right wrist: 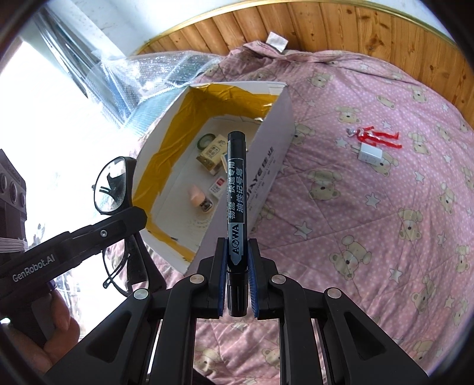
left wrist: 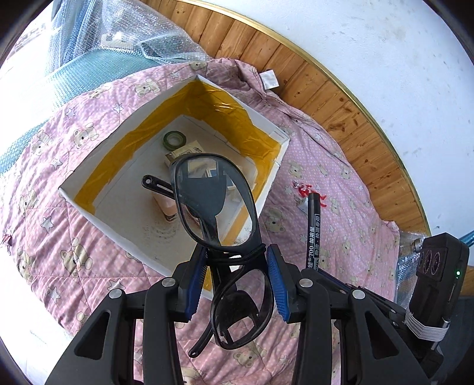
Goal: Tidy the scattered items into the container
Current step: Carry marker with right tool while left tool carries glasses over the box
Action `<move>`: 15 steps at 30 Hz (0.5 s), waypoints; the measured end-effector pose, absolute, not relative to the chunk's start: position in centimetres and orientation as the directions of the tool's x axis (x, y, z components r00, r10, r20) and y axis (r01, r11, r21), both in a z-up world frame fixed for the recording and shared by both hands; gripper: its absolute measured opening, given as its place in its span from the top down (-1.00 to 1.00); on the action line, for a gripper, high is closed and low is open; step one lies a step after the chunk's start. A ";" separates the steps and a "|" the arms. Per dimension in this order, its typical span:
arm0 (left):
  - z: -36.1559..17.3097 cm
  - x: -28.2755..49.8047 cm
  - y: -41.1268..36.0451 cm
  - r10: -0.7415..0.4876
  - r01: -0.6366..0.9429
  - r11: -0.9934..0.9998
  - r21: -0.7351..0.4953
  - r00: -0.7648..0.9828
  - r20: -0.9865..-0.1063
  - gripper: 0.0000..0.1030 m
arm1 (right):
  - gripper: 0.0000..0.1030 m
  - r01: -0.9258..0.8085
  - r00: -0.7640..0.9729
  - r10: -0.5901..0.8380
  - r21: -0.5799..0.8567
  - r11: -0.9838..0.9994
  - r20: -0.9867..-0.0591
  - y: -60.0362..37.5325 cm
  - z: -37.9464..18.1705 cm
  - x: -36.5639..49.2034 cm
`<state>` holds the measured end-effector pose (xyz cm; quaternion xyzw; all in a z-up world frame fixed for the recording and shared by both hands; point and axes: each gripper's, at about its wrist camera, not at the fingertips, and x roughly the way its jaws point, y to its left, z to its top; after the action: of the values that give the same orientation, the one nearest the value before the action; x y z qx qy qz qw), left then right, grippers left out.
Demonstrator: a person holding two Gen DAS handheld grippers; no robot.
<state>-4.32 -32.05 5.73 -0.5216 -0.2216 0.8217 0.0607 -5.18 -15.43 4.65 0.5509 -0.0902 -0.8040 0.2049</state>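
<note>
My left gripper [left wrist: 235, 257] is shut on a pair of black-framed glasses [left wrist: 213, 201], gripped near the bridge and hanging over the near corner of the white box [left wrist: 284, 139] lined with yellow tape. In the right wrist view the glasses [right wrist: 111, 185] show left of the box [right wrist: 275, 165]. My right gripper [right wrist: 237, 251] is shut on a black marker [right wrist: 237, 189], which points upright above the box's near right wall. That marker [left wrist: 313, 225] also shows at the right of the left wrist view. A red toy figure [right wrist: 376, 136] and a white charger [right wrist: 370, 154] lie on the quilt.
Inside the box lie a green tape roll [left wrist: 174, 138], a small pinkish bottle [right wrist: 197, 194] and small cartons [right wrist: 211, 154]. The box rests on a pink bear-print quilt [right wrist: 370, 237]. Bubble wrap [right wrist: 166, 71] lies behind it, then a wooden headboard [right wrist: 311, 26]. A hand [right wrist: 56, 325] holds the left gripper.
</note>
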 end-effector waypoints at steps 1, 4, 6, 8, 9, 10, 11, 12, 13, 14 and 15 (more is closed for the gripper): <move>5.8 -4.4 -32.3 0.329 0.136 -0.894 -0.428 -0.451 -0.830 0.18 | 0.73 0.235 -0.309 -0.431 0.371 -0.898 -0.848 -15.7 4.8 -5.3; 5.8 -4.6 -32.8 0.327 0.146 -0.891 -0.430 -0.453 -0.829 0.18 | 0.73 0.248 -0.306 -0.438 0.374 -0.894 -0.845 -16.3 5.0 -5.5; 5.8 -4.8 -33.1 0.326 0.151 -0.889 -0.431 -0.453 -0.830 0.18 | 0.73 0.255 -0.304 -0.443 0.376 -0.891 -0.844 -16.7 5.1 -5.7; 5.8 -4.9 -33.4 0.323 0.156 -0.889 -0.431 -0.454 -0.830 0.18 | 0.73 0.261 -0.302 -0.447 0.378 -0.888 -0.842 -17.1 5.2 -6.0; 5.7 -5.0 -33.5 0.324 0.159 -0.887 -0.433 -0.454 -0.830 0.19 | 0.73 0.264 -0.301 -0.449 0.379 -0.887 -0.841 -17.3 5.3 -6.1; 5.7 -5.1 -33.7 0.323 0.161 -0.887 -0.433 -0.453 -0.831 0.19 | 0.73 0.266 -0.299 -0.452 0.381 -0.885 -0.841 -17.5 5.3 -6.2; 5.7 -5.2 -33.9 0.321 0.166 -0.886 -0.433 -0.454 -0.831 0.19 | 0.73 0.268 -0.297 -0.455 0.384 -0.884 -0.840 -17.8 5.4 -6.4; 5.8 -5.3 -34.1 0.320 0.169 -0.886 -0.433 -0.455 -0.831 0.19 | 0.73 0.270 -0.296 -0.457 0.385 -0.882 -0.839 -17.9 5.4 -6.5; 5.8 -5.4 -34.3 0.318 0.171 -0.885 -0.433 -0.456 -0.831 0.19 | 0.73 0.273 -0.294 -0.459 0.387 -0.881 -0.838 -18.1 5.5 -6.7; 5.8 -5.5 -34.5 0.316 0.174 -0.885 -0.432 -0.458 -0.831 0.19 | 0.73 0.275 -0.293 -0.461 0.388 -0.880 -0.838 -18.3 5.5 -6.8; 5.9 -5.7 -34.7 0.316 0.177 -0.884 -0.433 -0.458 -0.831 0.19 | 0.73 0.278 -0.291 -0.463 0.389 -0.878 -0.837 -18.4 5.6 -7.0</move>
<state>-5.66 -34.70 5.85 -0.5186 -0.2375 0.8203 0.0422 -6.95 -18.44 5.59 0.5483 -0.0844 -0.7991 0.2317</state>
